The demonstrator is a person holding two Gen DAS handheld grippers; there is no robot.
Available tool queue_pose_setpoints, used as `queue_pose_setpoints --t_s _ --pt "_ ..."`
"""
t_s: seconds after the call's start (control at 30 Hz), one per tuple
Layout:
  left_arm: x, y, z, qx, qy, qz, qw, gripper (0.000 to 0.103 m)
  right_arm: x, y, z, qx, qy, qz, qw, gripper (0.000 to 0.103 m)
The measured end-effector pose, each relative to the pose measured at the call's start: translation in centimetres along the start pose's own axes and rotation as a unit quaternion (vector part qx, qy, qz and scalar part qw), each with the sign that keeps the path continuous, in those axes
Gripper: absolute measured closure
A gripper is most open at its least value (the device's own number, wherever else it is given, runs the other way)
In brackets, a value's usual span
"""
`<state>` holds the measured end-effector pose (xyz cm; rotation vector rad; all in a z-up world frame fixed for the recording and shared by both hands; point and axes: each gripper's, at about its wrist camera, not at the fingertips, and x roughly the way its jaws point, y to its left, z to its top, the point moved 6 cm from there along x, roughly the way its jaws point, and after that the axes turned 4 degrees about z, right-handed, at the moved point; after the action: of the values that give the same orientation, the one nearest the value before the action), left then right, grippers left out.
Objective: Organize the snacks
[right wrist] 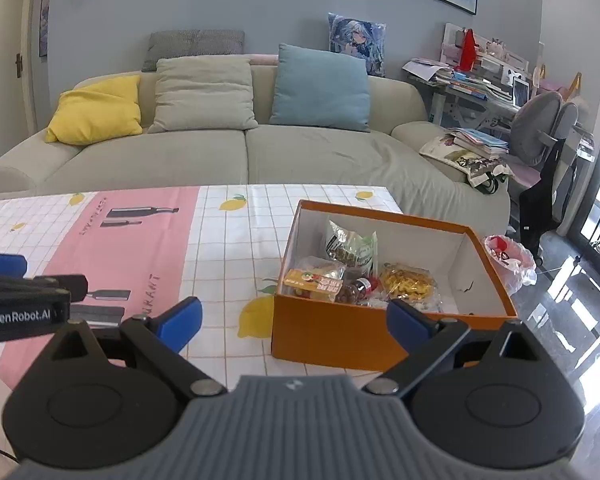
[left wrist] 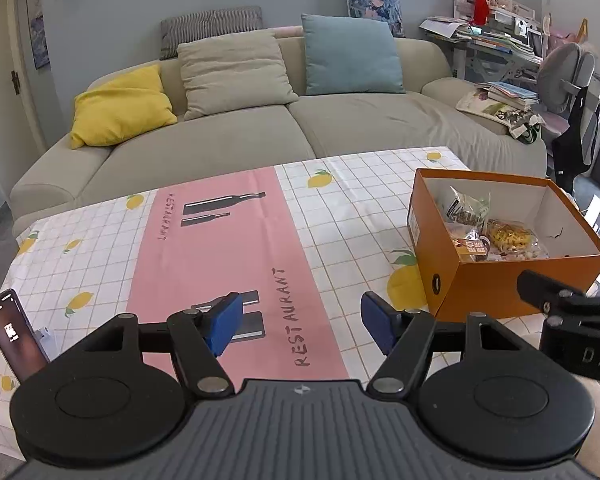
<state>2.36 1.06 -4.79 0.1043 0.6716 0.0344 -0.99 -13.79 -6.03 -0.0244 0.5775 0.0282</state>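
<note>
Blue-padded and spread wide, my left tool (left wrist: 302, 326) hangs released over the pink strip of the cloth on the worktop (left wrist: 340, 216), gripping nothing. From this view the orange box (left wrist: 496, 284) sits ahead to the right, near the worktop's far right corner, with the snacks (left wrist: 488, 236) gathered in its nearer-left part. A phone (left wrist: 14, 332) stands propped at the near left edge, its screen lit and facing me, probably placed there to keep it out of the working space. My right tool pokes in at the right border, just beside the box's near corner.

From the right wrist view, my right tool (right wrist: 294, 322) is likewise released and empty, its pads straddling the box's near wall. I hold it here, I judge, because the box is where the snacks belong and the cloth around it shows no loose packet. This view looks deeper into the box (right wrist: 380, 340): a green-and-white bag (right wrist: 352, 246) leaning against the far wall, a yellow packet (right wrist: 408, 282), an orange carton (right wrist: 314, 282) and a small dark jar (right wrist: 356, 290), with bare white floor on the right side. It also shows a crumpled plastic bag (right wrist: 510, 260) on the floor beyond the box, which the left view misses; the phone shows only there.
</note>
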Motion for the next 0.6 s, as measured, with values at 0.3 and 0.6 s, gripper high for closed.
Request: queue_pose_setpoints --t_s 0.3,0.6 --pt "-0.02 0.08 0.06 0.001 0.005 0.002 1.0000 0.023 -0.08 -0.32 0.00 0.008 -0.002 0.000 1.000 0.007" --pt "-0.30 0.05 -0.27 0.001 0.008 0.002 1.0000 0.023 -0.22 -0.34 -0.07 0.007 -0.005 0.004 1.000 0.007"
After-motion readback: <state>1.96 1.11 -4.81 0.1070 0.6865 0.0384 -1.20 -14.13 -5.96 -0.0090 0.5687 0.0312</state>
